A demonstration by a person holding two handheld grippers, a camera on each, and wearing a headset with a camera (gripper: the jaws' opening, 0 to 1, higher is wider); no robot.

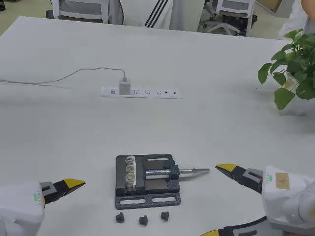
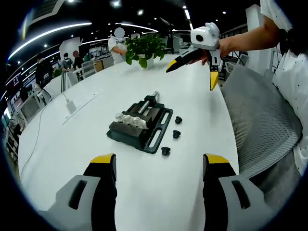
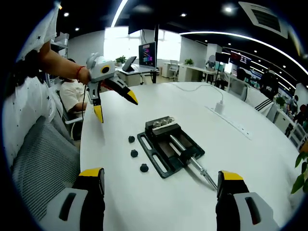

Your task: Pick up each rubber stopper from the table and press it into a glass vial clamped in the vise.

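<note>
Power strip (image 1: 141, 92), charger (image 1: 124, 87), plant (image 1: 293, 66)

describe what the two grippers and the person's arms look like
Both the left gripper and right gripper have white moulded bodies and black jaws that taper to yellow tips. The left carries a small green mark, the right a tan square label. The person wears a white top with small dark stars and a red band at the left wrist.

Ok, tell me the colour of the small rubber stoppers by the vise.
Black; the three small round rubber stoppers show best in the head view.
</note>
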